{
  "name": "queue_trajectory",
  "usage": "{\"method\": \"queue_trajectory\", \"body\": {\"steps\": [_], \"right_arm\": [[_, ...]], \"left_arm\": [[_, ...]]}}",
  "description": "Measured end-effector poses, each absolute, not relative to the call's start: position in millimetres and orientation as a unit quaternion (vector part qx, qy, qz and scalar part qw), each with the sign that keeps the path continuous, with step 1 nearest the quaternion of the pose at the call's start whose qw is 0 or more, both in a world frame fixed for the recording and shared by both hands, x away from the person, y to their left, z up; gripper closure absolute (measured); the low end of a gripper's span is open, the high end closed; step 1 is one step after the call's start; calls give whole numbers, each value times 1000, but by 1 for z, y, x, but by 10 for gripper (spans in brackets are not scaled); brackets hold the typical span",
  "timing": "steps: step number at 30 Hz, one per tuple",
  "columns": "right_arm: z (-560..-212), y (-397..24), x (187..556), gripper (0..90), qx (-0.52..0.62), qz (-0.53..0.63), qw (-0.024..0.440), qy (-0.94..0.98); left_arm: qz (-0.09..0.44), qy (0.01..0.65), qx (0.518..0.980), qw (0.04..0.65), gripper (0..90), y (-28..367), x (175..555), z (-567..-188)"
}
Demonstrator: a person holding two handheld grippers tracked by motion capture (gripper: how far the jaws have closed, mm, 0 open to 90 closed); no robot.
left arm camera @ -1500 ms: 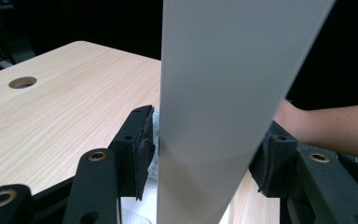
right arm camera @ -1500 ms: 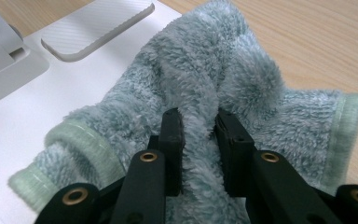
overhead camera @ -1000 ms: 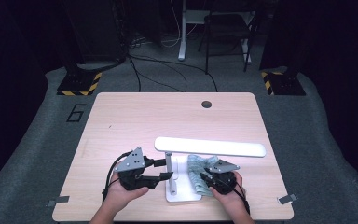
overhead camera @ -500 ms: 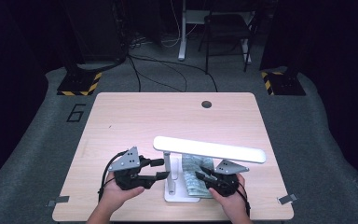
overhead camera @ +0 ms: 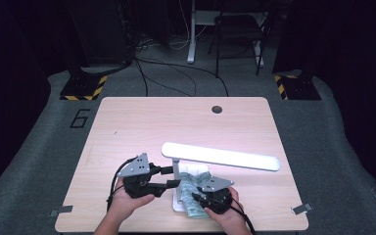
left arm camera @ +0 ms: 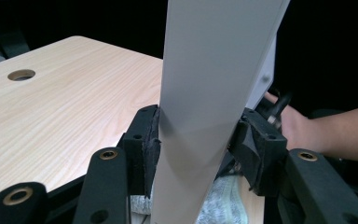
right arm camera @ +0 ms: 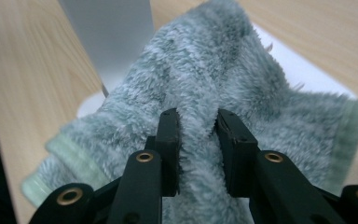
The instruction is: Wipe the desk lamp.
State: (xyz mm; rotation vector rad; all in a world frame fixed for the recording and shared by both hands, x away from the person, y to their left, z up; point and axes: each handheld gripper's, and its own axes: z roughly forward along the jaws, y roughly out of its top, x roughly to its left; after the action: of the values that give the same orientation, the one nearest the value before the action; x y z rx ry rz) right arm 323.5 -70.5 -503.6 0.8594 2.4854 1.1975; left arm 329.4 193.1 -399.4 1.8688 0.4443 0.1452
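A white desk lamp stands near the table's front edge, with a long flat head (overhead camera: 220, 156), an upright post (overhead camera: 176, 169) and a flat white base (overhead camera: 177, 204). My left gripper (overhead camera: 172, 177) is shut on the post (left arm camera: 200, 93), one pad on each side of it (left arm camera: 198, 140). A fluffy grey-green cloth (overhead camera: 190, 192) lies over the base. My right gripper (overhead camera: 198, 195) is shut on a fold of that cloth (right arm camera: 205, 70), which bunches between its jaws (right arm camera: 198, 126). The white base (right arm camera: 303, 70) peeks out beyond the cloth.
The light wooden table (overhead camera: 142, 127) has a round cable hole (overhead camera: 217, 109) at the back. The person's right hand (left arm camera: 296, 128) shows behind the post in the left gripper view. Tape tabs mark the front corners (overhead camera: 301, 209). Chairs and cables stand on the floor behind.
My right gripper has slid the cloth left and toward the front edge over the lamp base. The left gripper and the lamp have stayed put.
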Motion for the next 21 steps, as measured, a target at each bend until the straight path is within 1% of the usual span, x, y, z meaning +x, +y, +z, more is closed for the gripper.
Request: {"method": "queue_trajectory", "body": {"steps": [4, 7, 9, 11, 15, 21], "right_arm": [[-509, -69, 327, 725, 293, 407, 142, 853], [-510, -70, 332, 726, 290, 408, 152, 852], [-510, -71, 334, 726, 295, 405, 152, 852], [-510, -73, 337, 726, 293, 403, 159, 852], [-510, -77, 341, 725, 293, 403, 159, 853], [-510, -80, 344, 721, 293, 400, 172, 851]], "left_arm": [[78, 205, 791, 571, 544, 192, 331, -400], [85, 210, 788, 572, 595, 192, 332, -401], [77, 209, 789, 573, 639, 192, 332, -403], [68, 207, 792, 571, 642, 191, 334, -405], [79, 206, 795, 565, 639, 189, 336, -408], [77, 214, 795, 563, 641, 190, 335, -410]]}}
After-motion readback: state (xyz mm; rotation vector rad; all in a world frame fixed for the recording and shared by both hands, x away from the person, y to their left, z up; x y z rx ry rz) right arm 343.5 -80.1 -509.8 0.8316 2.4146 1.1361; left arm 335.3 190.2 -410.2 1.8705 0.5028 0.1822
